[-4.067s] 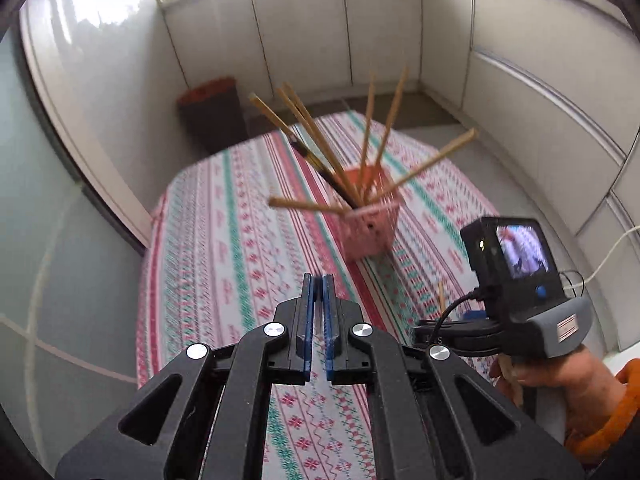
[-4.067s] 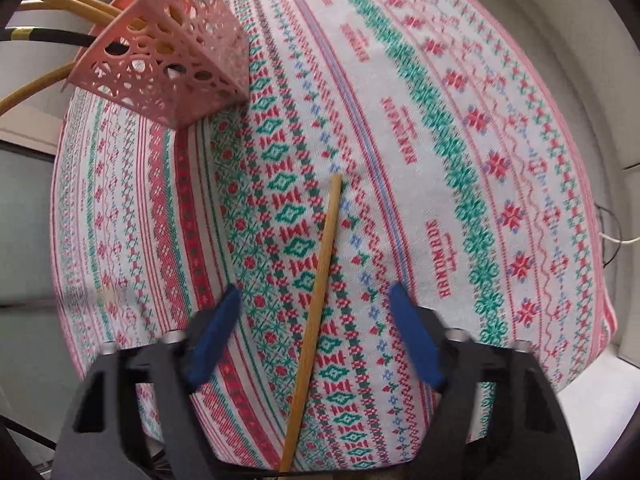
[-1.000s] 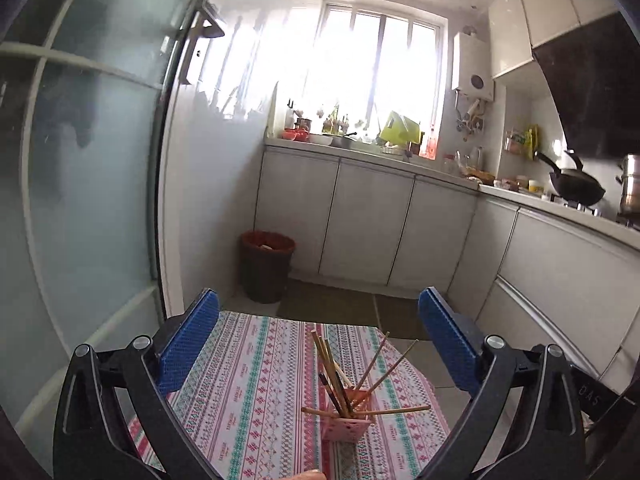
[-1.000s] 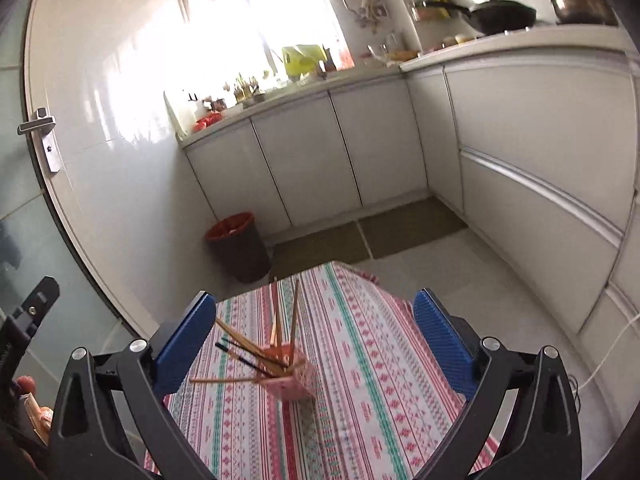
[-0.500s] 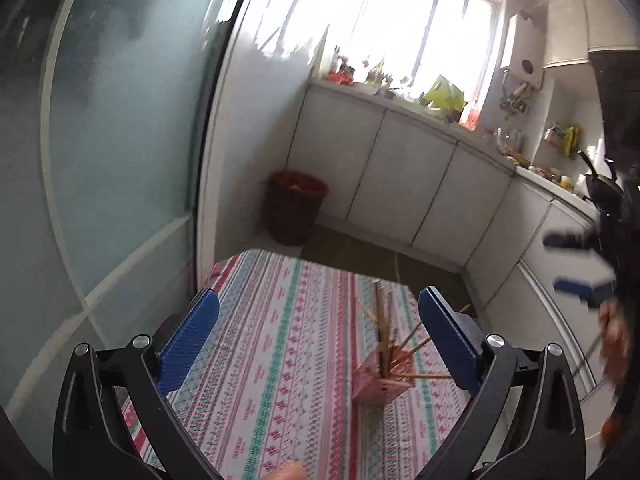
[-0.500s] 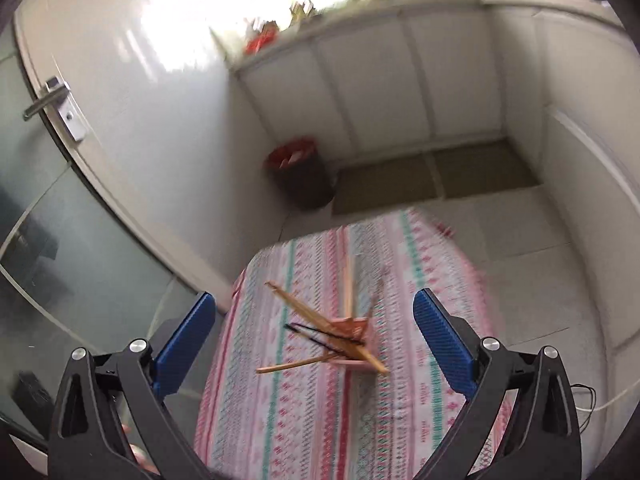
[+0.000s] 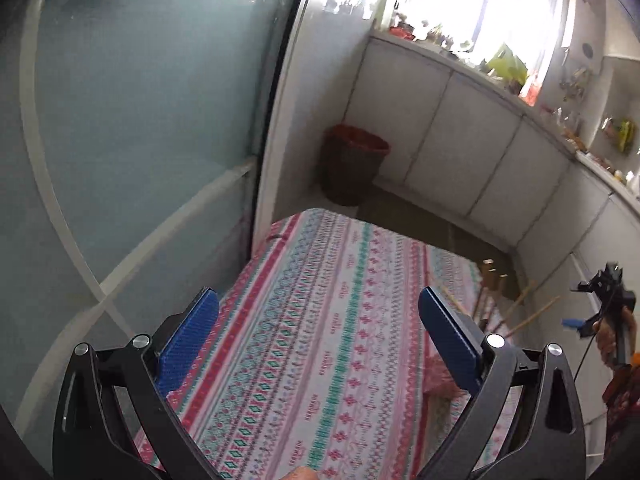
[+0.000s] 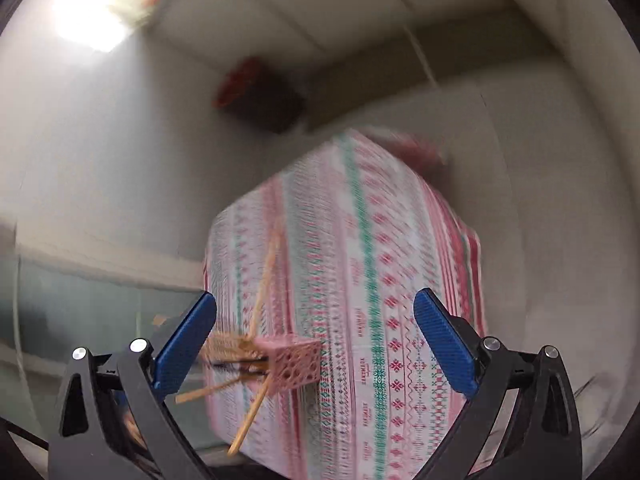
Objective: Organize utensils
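We see the pink perforated holder (image 8: 294, 364) standing on the patterned tablecloth (image 8: 360, 280), with chopsticks (image 8: 264, 280) fanning out of it toward 9 o'clock. It sits near the left finger of our right gripper (image 8: 314, 340), at about 7 o'clock in that view. Both claws are released and empty. Our left gripper (image 7: 318, 344) has the chopsticks (image 7: 520, 312) at 3 o'clock.

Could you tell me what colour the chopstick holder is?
Pink, with a perforated pattern; the holder shows best in the right wrist view.
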Demonstrator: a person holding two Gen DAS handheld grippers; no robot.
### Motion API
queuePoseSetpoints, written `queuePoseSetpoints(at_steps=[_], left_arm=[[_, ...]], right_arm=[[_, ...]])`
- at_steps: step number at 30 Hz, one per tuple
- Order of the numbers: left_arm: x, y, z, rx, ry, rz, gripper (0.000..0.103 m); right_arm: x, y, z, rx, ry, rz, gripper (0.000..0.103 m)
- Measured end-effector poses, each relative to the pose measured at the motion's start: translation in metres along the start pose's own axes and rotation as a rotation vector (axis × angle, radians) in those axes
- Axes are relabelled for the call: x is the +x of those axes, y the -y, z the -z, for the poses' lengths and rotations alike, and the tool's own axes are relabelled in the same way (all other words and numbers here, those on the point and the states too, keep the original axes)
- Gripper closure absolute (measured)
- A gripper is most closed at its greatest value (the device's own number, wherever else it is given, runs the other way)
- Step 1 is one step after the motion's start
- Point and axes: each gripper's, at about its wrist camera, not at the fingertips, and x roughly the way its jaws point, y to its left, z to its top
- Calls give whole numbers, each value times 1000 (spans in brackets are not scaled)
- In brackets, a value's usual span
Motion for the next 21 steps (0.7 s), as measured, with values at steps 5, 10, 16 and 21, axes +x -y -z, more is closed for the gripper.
queuePoseSetpoints(at_steps=[5,10,16,21], left_arm=[[38,20,11,58,-63,-67,7],[77,51,22,150,-117,-95,7],[100,71,25,196,-136,-98,7],[112,75,27,215,-156,-111,7]], right_arm=[[122,52,-28,143,-130,-243,7],[221,1,-44,35,-308,-337,7],[280,-49,-46,-57,-420,-410,7],[298,-77,-42,-98,-444,-441,7]])
